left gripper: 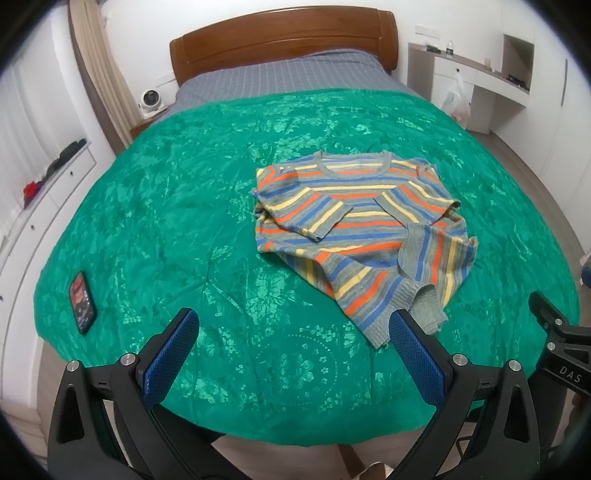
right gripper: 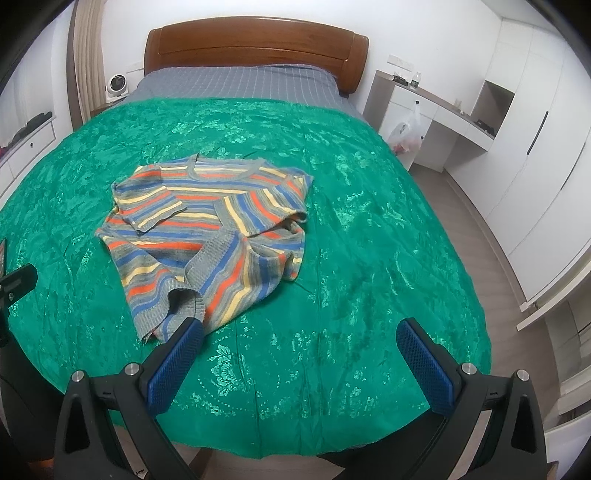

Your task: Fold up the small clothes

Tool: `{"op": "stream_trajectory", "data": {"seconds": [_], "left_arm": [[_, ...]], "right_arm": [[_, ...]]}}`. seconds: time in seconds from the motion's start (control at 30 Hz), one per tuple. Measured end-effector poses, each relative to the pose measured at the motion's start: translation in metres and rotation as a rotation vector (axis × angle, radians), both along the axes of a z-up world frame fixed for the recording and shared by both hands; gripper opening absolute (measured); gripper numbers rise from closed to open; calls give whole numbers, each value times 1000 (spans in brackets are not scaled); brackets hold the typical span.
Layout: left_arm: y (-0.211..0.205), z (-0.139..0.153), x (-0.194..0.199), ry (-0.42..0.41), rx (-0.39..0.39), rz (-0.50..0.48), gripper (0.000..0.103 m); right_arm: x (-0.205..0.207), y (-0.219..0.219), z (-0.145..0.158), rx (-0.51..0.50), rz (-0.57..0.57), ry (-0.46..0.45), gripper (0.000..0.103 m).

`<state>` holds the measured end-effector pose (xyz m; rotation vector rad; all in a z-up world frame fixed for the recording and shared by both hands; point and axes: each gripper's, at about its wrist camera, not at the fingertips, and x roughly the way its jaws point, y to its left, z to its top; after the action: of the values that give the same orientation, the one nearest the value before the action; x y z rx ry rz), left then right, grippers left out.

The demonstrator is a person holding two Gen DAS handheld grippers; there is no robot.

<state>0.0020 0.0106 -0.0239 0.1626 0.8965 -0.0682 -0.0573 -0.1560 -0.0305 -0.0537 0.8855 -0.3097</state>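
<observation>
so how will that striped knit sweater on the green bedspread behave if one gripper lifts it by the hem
The striped knit sweater is probably floppy: it already lies rumpled, sleeves folded across it. Lifted by one corner, it would likely drape and bunch. The green bedspread looks glossy, so it may slide.

Bright even indoor light, soft shadows, sheen on green bedspread, sharp focus, heavy fisheye bending, dark corners

Two wrist cameras at the foot of the bed

Both look forward along their open claws toward the headboard, from low and near; the left one stands more left, and both share the green cover and sweater.
</observation>
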Motion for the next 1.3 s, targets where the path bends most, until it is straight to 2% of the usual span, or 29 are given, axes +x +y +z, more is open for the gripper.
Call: {"op": "stream_trajectory", "data": {"seconds": [1.07, 1.13, 1.23, 1.3], "left_arm": [[4, -10, -2, 23, 0, 4, 103], [7, -11, 3, 35, -11, 4, 103], [15, -19, 12, 66, -91, -28, 103], [17, -29, 21, 81, -140, -85, 103]], "right_arm": [[1, 0, -7, 8, 5, 18, 103], [2, -1, -9, 20, 20, 22, 103], [4, -3, -15, 67, 85, 21, 103], [6, -8, -22, 104, 121, 16, 103]]}}
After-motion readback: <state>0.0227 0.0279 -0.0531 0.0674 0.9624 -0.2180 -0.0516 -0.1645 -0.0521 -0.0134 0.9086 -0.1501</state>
